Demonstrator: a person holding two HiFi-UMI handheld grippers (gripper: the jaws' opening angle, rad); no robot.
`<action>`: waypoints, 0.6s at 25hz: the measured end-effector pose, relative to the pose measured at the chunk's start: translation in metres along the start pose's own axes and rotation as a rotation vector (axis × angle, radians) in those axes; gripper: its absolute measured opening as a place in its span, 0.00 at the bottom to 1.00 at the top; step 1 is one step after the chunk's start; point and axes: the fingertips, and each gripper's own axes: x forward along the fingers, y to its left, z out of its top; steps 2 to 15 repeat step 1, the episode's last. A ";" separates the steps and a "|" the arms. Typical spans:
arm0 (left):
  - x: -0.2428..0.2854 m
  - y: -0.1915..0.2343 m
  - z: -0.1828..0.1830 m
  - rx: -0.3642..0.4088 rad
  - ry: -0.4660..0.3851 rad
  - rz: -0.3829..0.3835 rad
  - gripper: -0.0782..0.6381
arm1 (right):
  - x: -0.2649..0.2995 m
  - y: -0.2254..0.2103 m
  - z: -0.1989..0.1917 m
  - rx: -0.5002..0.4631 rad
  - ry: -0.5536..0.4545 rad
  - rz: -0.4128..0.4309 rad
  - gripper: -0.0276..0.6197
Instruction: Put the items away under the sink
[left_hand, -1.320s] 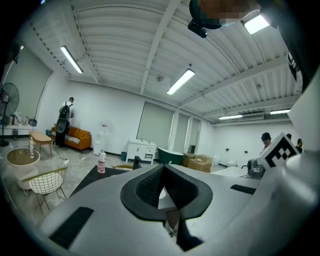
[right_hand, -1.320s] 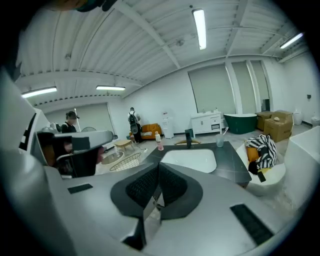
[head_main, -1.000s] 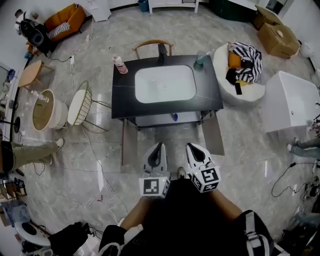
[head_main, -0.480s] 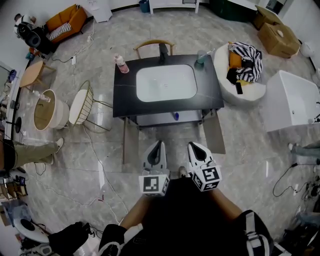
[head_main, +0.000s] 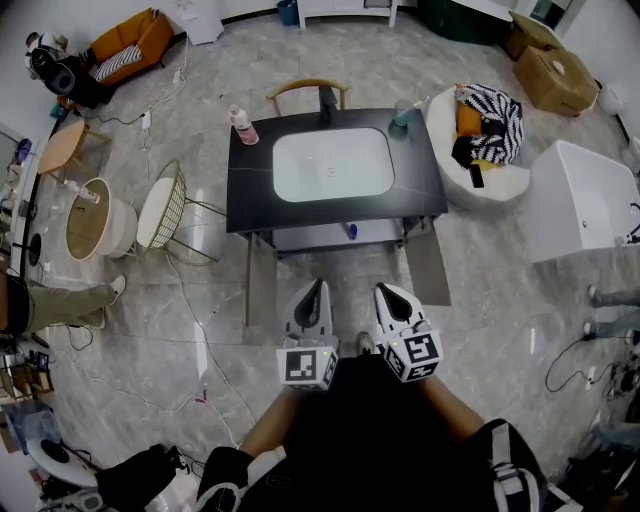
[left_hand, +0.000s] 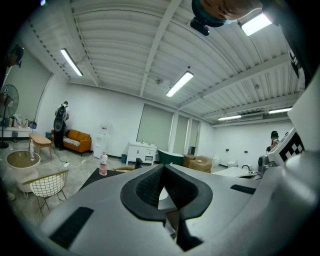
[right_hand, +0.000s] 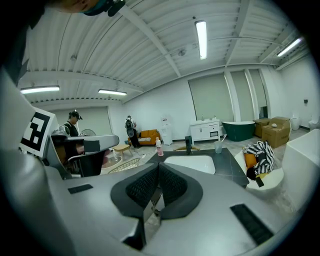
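Note:
A black-topped vanity (head_main: 245, 200) with a white basin (head_main: 332, 165) stands ahead of me on the floor. A pink bottle (head_main: 241, 127) stands on its back left corner, a cup with a toothbrush (head_main: 401, 113) on its back right. Both cabinet doors (head_main: 258, 283) hang open, and a small blue item (head_main: 349, 232) shows on the shelf under the basin. My left gripper (head_main: 318, 288) and right gripper (head_main: 385, 292) are held side by side short of the vanity. Both are shut with nothing between the jaws. The right gripper view shows the bottle (right_hand: 159, 147), the cup (right_hand: 218, 146) and the basin (right_hand: 190, 164).
A wire-frame chair (head_main: 165, 207) and a round side table (head_main: 90, 220) stand left of the vanity. A white beanbag with striped cloth (head_main: 485, 130) and a white tub (head_main: 585, 205) lie to the right. A wooden chair (head_main: 305, 92) is behind. Cables trail over the floor (head_main: 200, 340).

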 end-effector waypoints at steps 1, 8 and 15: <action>0.000 0.000 0.001 -0.002 0.000 -0.001 0.13 | 0.001 0.001 0.000 0.000 0.000 0.002 0.06; 0.000 0.000 0.001 -0.002 0.000 -0.001 0.13 | 0.001 0.001 0.000 0.000 0.000 0.002 0.06; 0.000 0.000 0.001 -0.002 0.000 -0.001 0.13 | 0.001 0.001 0.000 0.000 0.000 0.002 0.06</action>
